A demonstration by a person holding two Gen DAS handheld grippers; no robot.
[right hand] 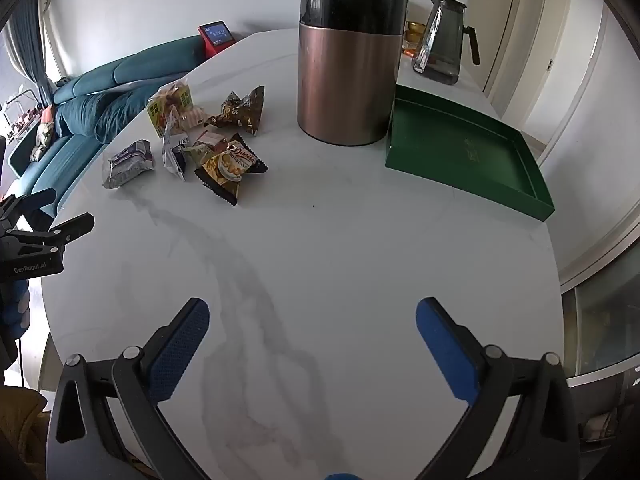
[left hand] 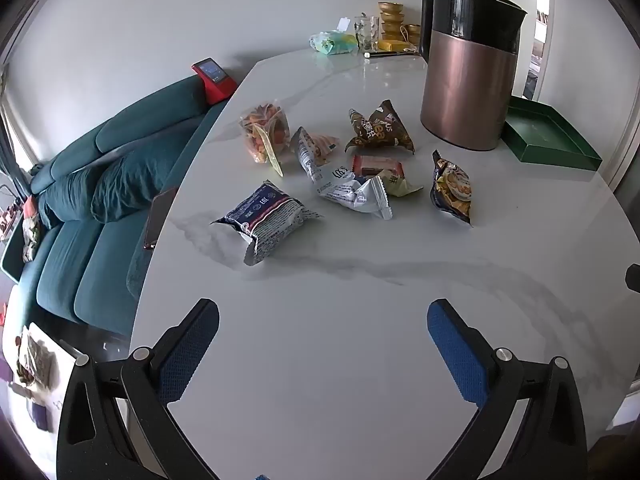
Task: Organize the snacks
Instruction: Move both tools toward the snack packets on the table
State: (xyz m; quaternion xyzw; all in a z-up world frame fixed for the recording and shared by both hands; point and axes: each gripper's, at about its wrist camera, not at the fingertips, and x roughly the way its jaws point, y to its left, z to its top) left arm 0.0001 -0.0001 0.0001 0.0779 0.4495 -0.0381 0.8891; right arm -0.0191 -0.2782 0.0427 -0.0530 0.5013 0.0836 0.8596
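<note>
Across the near half of the marble-veined white table [right hand: 320, 240], smooth bare surface lies under both the left gripper [left hand: 323, 320] and right gripper [right hand: 312, 316], each spread wide and holding nothing. Crinkled foil snack packets [left hand: 344, 168] cluster mid-table beside a cylindrical copper canister [right hand: 350, 60]; a shallow green tray [right hand: 468, 152] sits near the right edge.

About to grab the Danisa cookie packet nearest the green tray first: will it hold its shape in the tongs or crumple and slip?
The Danisa cookie packet looks like puffy, glossy foil, so it will probably crumple and may slide between the pads. It seems small and light, so a push would likely skid it across the smooth marble table rather than tip it. The cookies inside could crack if squeezed hard.
</note>
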